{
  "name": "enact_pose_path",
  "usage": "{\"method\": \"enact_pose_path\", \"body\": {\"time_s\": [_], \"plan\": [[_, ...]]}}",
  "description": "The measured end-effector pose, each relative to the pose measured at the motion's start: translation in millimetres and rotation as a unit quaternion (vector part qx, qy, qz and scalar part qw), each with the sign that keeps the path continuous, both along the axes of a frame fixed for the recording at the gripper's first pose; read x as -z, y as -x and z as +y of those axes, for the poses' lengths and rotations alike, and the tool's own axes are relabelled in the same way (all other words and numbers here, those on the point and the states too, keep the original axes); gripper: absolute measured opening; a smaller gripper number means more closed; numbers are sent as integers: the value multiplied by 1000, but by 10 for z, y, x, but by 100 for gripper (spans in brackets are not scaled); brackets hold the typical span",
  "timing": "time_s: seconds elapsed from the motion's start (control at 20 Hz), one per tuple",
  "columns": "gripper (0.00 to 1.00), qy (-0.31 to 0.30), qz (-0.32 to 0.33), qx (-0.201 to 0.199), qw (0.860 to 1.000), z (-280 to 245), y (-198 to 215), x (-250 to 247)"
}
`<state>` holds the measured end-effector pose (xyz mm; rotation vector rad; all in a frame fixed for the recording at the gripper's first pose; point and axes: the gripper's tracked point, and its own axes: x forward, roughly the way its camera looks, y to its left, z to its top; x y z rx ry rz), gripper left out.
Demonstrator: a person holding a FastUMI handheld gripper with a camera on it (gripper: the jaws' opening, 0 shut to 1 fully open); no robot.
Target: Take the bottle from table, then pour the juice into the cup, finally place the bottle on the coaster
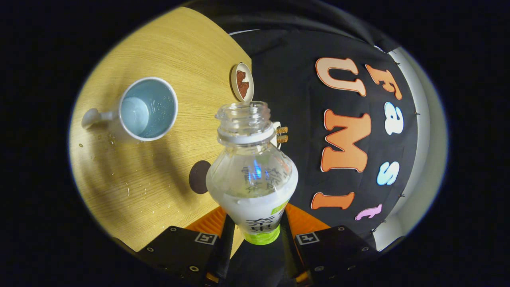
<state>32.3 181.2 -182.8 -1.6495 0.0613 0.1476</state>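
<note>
A small round dish (247,92) sat at the far edge of the table (167,48), right where the wood met the black cloth (295,79) of the booth wall. It had a pale rim and held brown lumps (242,83). Near it, against the cloth, a small object with tan stripes (282,134) was partly hidden; what it was could not be told. Droplets (127,189) lay scattered over the wood. Beyond the cloth's stitched edge ran a plain white wall (422,119)
</note>
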Motion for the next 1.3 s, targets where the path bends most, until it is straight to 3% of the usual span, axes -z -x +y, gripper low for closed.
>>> {"method": "enact_pose_path", "body": {"time_s": [1.3], "plan": [[57,114,-32,-50,992,188,-47,-76]]}}
